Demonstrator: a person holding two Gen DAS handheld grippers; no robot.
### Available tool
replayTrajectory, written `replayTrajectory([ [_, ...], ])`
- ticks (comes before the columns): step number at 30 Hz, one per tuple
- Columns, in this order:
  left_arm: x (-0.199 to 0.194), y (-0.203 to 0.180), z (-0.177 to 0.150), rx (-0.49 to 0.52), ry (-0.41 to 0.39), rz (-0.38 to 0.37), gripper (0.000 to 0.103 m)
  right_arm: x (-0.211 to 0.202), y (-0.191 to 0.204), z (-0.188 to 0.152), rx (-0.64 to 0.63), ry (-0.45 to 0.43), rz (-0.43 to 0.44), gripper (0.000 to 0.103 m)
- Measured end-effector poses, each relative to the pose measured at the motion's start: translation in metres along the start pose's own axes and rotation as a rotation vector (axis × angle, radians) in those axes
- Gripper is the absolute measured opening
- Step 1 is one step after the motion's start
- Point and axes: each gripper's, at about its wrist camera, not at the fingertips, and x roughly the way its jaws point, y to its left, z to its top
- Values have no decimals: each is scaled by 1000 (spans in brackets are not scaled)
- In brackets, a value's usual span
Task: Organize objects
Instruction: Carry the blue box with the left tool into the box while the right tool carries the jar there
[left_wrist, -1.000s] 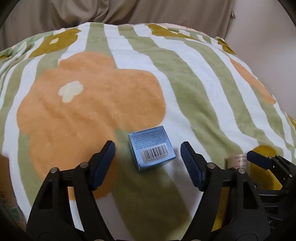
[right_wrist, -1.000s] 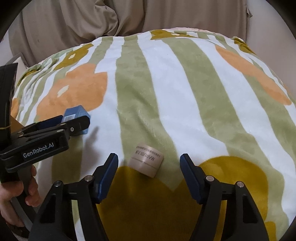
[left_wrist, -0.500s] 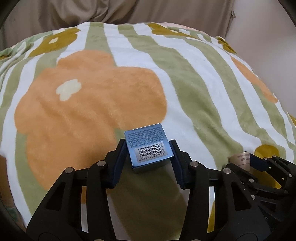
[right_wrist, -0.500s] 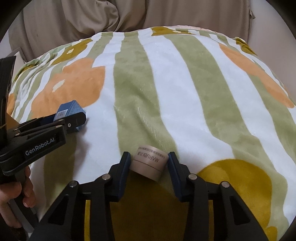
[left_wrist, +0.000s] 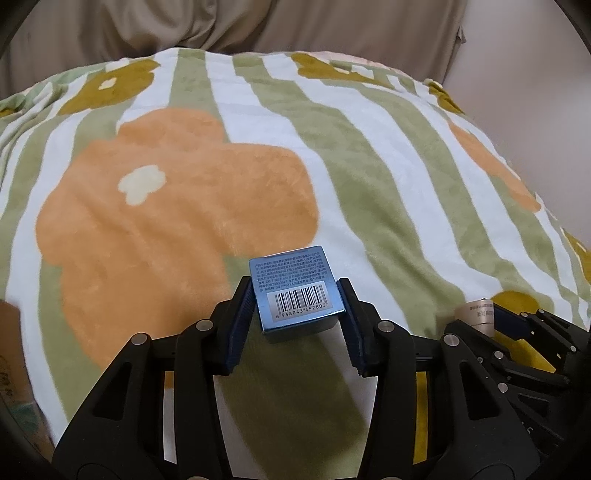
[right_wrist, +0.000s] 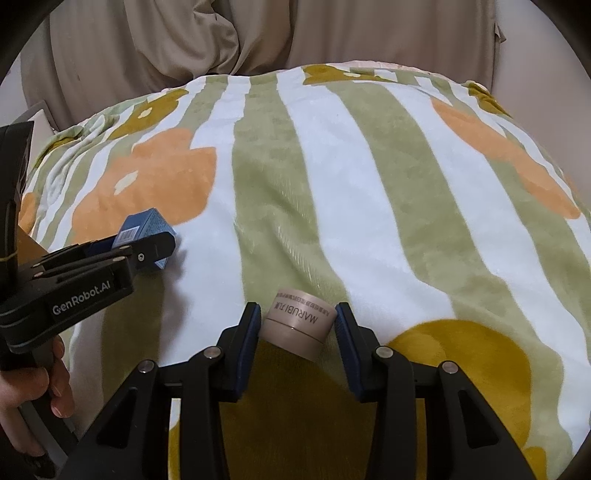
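A small blue box (left_wrist: 297, 291) with a barcode on its top face sits between the blue pads of my left gripper (left_wrist: 297, 308), which is shut on it just above the blanket. In the right wrist view the same blue box (right_wrist: 147, 230) shows at the left, clamped by the left gripper (right_wrist: 147, 251). A beige round jar (right_wrist: 300, 324) printed MARUBI lies tilted on the blanket, with my right gripper (right_wrist: 298, 328) shut on its sides. The jar (left_wrist: 478, 314) and right gripper (left_wrist: 495, 321) also peek in at the left view's lower right.
A striped green and white blanket (right_wrist: 332, 184) with orange and mustard flowers covers a domed surface. Beige cloth (right_wrist: 184, 40) hangs behind it. A person's hand (right_wrist: 33, 398) holds the left gripper's handle at the lower left of the right wrist view.
Both grippers went from wide open to shut: the left closed on the blue box, the right on the beige jar. The blue box now sits slightly raised and squared between the pads.
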Motion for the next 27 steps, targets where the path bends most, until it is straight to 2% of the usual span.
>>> replayTrajectory([
  [13,-67,-4,14,5,-103,-10,41,-47,13,10,-30,-79,-2,38],
  [27,-160,13,22,-3,-215,29,41,-109,48,16,-75,-192,23,38],
])
